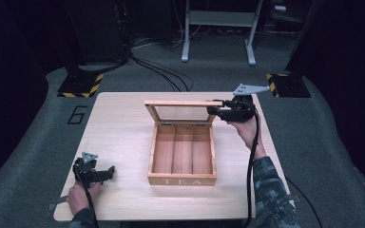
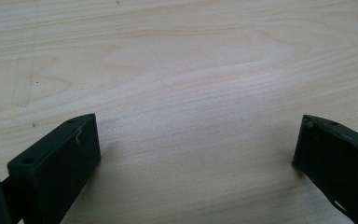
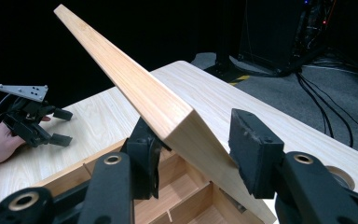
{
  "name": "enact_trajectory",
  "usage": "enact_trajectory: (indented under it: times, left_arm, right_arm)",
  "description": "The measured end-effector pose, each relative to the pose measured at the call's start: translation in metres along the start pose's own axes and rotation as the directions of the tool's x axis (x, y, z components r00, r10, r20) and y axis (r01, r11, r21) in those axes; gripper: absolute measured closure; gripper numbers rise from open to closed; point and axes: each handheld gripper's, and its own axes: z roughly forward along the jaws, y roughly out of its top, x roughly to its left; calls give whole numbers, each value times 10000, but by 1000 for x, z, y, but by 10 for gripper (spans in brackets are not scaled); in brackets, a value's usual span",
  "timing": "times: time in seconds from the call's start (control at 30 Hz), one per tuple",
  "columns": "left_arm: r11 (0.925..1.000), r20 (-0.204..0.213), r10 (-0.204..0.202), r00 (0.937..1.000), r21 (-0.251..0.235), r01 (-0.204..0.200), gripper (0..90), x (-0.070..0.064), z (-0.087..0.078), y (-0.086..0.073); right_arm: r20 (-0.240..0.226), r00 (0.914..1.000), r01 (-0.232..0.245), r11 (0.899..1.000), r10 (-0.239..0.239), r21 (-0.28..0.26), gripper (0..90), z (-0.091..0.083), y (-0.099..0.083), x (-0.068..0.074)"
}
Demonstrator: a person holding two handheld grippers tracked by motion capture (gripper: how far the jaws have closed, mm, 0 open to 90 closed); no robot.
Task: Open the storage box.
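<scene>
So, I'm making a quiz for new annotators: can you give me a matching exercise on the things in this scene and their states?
Things:
1. tea box
2. lid
3. left gripper
4. right gripper

States:
A. jaws on either side of the lid's corner
B. three empty compartments
C. raised upright, with a glass pane
D. open over bare table

Pairs: 1-B, 2-C, 3-D, 4-A
</scene>
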Motion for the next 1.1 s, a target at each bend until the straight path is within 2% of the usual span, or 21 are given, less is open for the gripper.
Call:
enact_trajectory:
  times: [0.8, 1.07, 1.1]
  left_arm:
    - [10000, 2, -1, 10000, 0, 1, 2, 0, 0, 0]
    - [10000, 0, 2, 10000, 1, -2, 2, 0, 0, 0]
    - [9999, -9, -107, 9999, -73, 107, 2, -1, 1, 0]
  right_arm:
    - [28, 10000, 14, 10000, -14, 36, 539, 0, 0, 1]
    - [214, 9997, 73, 9999, -76, 114, 530, -2, -4, 8]
    - [245, 9997, 94, 9999, -97, 122, 527, -3, -5, 9]
